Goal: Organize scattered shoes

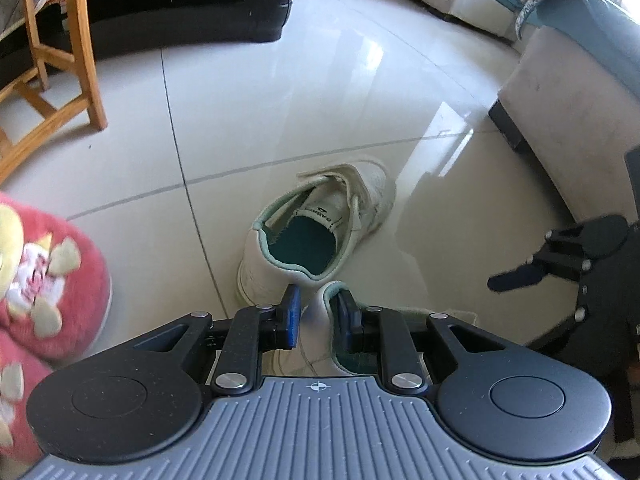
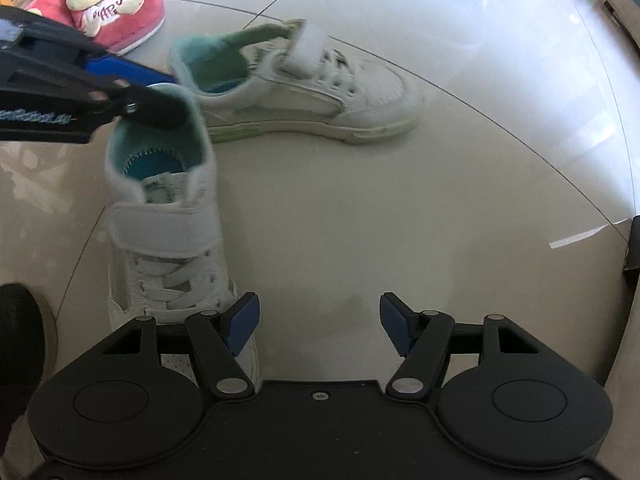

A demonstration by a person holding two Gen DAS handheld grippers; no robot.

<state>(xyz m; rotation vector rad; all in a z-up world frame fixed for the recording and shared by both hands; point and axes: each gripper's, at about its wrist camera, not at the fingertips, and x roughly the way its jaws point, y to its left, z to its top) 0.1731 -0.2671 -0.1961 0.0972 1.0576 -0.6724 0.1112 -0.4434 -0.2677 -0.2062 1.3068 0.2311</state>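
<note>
Right wrist view shows my left tool [image 2: 160,98] clamped on the heel collar of a white sneaker [image 2: 164,232], one pad inside the padded teal lining and one outside. Whether its sole touches the floor [image 2: 400,220] I cannot tell. My right tool [image 2: 319,326] hangs above bare tile just beside that sneaker's toe, jaws wide, holding nothing.

Its mate, the second sneaker [image 1: 320,228], lies on its sole close by, heel toward the first shoe's heel. A red plush slipper [image 2: 116,4] sits further off.

I judge these shoes light, with a stiff rubber sole and a soft, yielding upper. The collar gives under the pads, so a pinch there lets the toe droop and swing; the smooth leather sides look slippery. For the second sneaker I would take the heel collar as well, one pad inside the opening, or the strap [image 1: 344,174] across the tongue.
</note>
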